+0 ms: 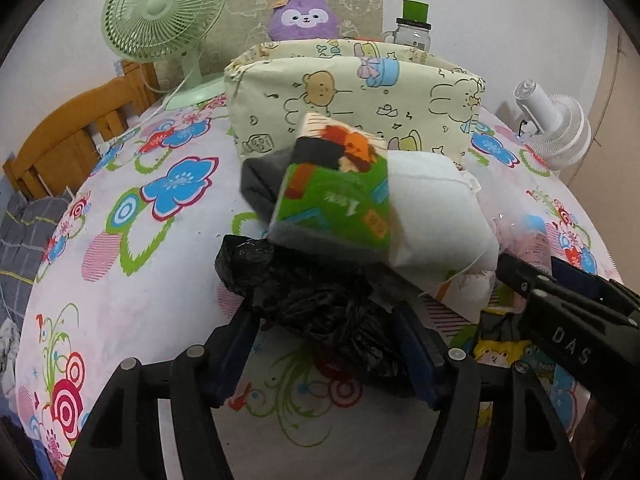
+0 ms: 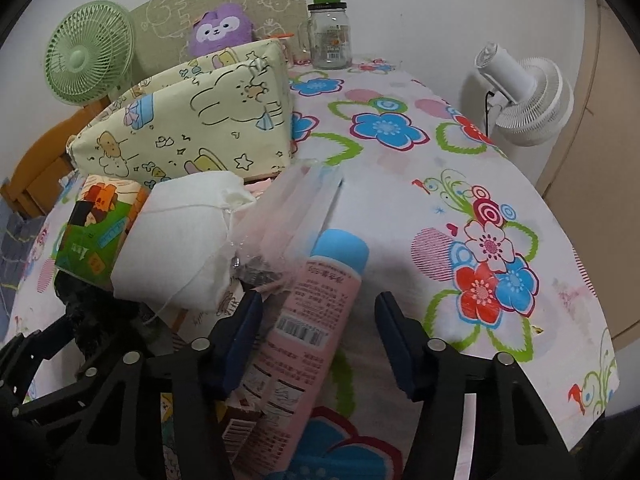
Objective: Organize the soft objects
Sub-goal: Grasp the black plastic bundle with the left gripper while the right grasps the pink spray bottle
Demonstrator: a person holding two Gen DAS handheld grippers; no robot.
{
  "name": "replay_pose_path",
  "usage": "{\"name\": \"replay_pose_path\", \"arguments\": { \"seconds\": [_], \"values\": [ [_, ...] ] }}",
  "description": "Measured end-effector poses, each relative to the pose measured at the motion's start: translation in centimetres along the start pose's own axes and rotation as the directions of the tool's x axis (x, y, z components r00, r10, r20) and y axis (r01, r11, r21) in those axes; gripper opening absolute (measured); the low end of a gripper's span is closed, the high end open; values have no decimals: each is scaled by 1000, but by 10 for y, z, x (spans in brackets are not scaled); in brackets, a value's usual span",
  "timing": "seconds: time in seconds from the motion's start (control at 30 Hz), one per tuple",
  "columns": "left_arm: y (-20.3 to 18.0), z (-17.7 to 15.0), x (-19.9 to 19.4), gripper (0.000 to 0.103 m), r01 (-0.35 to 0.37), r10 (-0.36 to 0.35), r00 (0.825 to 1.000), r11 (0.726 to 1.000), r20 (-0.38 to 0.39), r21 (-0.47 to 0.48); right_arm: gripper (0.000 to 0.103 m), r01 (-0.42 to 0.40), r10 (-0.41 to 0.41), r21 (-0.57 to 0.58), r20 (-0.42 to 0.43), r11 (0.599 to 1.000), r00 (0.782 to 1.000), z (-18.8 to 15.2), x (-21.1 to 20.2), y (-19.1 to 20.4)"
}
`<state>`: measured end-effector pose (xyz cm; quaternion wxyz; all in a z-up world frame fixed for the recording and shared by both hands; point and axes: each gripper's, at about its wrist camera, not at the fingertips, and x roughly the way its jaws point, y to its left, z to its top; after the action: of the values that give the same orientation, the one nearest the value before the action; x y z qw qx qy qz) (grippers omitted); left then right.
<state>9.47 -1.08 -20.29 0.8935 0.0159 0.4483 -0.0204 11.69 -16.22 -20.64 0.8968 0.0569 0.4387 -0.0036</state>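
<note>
A cream cartoon-print fabric bin (image 1: pixel 356 92) stands at the back of the floral table; it also shows in the right wrist view (image 2: pixel 192 120). In front lie a green tissue pack (image 1: pixel 336 196), a white soft pouch (image 1: pixel 436 216) and a crumpled black plastic bag (image 1: pixel 320 304). My left gripper (image 1: pixel 326 344) has its blue fingers on both sides of the black bag, closed on it. My right gripper (image 2: pixel 318 332) is open around a pink bottle with a blue cap (image 2: pixel 316 316) that lies on the table. The white pouch (image 2: pixel 180 248) and tissue pack (image 2: pixel 96 236) sit to its left.
A green fan (image 1: pixel 164 12) stands at the back left, a white fan (image 1: pixel 556 128) at the right edge, and a glass jar with a green lid (image 1: pixel 414 28) behind the bin. A purple plush (image 1: pixel 304 16) sits behind the bin. A clear plastic bag (image 2: pixel 296 200) lies by the bottle.
</note>
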Motion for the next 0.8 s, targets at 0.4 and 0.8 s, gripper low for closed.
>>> {"name": "replay_pose_path", "arguments": {
  "seconds": [0.4, 0.8],
  "values": [
    [2, 0, 0, 36, 53, -53, 999, 998, 4, -33, 36, 18, -18, 26, 18, 999, 1000, 1, -1, 1],
    [15, 1, -13, 25, 54, -53, 998, 997, 27, -62, 33, 41, -46, 64, 79, 997, 996, 10, -21, -9]
  ]
}}
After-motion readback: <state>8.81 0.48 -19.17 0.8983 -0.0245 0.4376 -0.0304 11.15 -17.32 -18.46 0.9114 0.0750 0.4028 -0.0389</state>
